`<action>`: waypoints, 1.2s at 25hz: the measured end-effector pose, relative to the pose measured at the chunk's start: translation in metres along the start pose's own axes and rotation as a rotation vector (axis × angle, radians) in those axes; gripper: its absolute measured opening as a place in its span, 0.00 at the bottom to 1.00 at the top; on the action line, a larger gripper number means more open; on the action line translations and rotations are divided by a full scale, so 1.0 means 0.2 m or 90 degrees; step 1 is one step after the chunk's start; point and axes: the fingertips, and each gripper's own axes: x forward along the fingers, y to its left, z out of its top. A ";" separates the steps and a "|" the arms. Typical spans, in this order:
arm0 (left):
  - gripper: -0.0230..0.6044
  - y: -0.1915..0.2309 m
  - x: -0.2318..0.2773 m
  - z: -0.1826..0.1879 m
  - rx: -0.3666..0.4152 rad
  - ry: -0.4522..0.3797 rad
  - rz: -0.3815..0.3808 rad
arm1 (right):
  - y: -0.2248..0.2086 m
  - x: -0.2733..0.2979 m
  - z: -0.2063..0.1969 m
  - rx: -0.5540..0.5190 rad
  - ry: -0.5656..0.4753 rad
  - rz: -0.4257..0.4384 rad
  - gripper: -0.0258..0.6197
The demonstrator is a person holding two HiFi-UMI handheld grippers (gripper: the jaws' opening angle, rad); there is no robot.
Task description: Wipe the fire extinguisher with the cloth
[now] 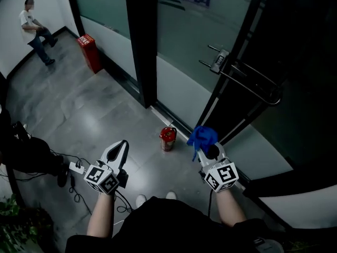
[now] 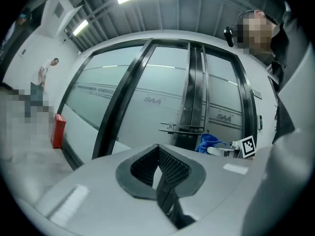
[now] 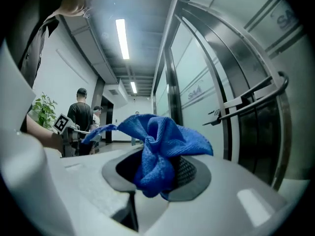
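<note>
A small red fire extinguisher [image 1: 168, 139] stands upright on the grey floor beside the glass wall's black frame. My right gripper [image 1: 206, 147] is held just right of it and above floor level, shut on a bunched blue cloth [image 1: 202, 138] [image 3: 155, 149] that spills out over its jaws. My left gripper [image 1: 120, 151] hangs to the extinguisher's left, jaws closed together with nothing between them [image 2: 158, 167]. In the left gripper view the blue cloth [image 2: 208, 142] and the right gripper show at the right. The extinguisher is outside both gripper views.
A glass door with a long metal handle [image 1: 247, 80] stands ahead to the right. A red box [image 1: 89, 52] leans on the glass wall further back. A person [image 1: 36, 31] stands far left. Cables and a power strip [image 1: 77, 167] lie by my left. A potted plant [image 1: 18, 223] is bottom left.
</note>
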 end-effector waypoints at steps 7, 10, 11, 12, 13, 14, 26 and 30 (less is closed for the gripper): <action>0.05 0.13 -0.20 0.05 0.013 0.010 0.051 | 0.11 -0.05 0.02 0.053 -0.014 -0.063 0.25; 0.05 0.16 -0.27 0.07 0.030 0.021 0.055 | 0.21 -0.04 -0.06 0.063 0.006 -0.063 0.25; 0.05 0.16 -0.28 0.07 0.036 0.023 0.048 | 0.23 -0.04 -0.08 0.062 0.013 -0.064 0.25; 0.05 0.16 -0.28 0.07 0.043 0.025 0.042 | 0.23 -0.05 -0.09 0.062 0.019 -0.067 0.25; 0.05 0.16 -0.27 0.06 0.051 0.027 0.038 | 0.23 -0.05 -0.11 0.062 0.023 -0.071 0.25; 0.05 0.17 -0.28 0.06 0.060 0.029 0.035 | 0.24 -0.04 -0.11 0.061 0.024 -0.073 0.25; 0.05 0.24 -0.32 0.05 0.040 0.010 0.031 | 0.35 0.06 -0.12 0.062 0.010 -0.054 0.25; 0.05 0.27 -0.33 0.05 0.035 0.007 0.042 | 0.35 0.06 -0.14 0.071 0.016 -0.054 0.25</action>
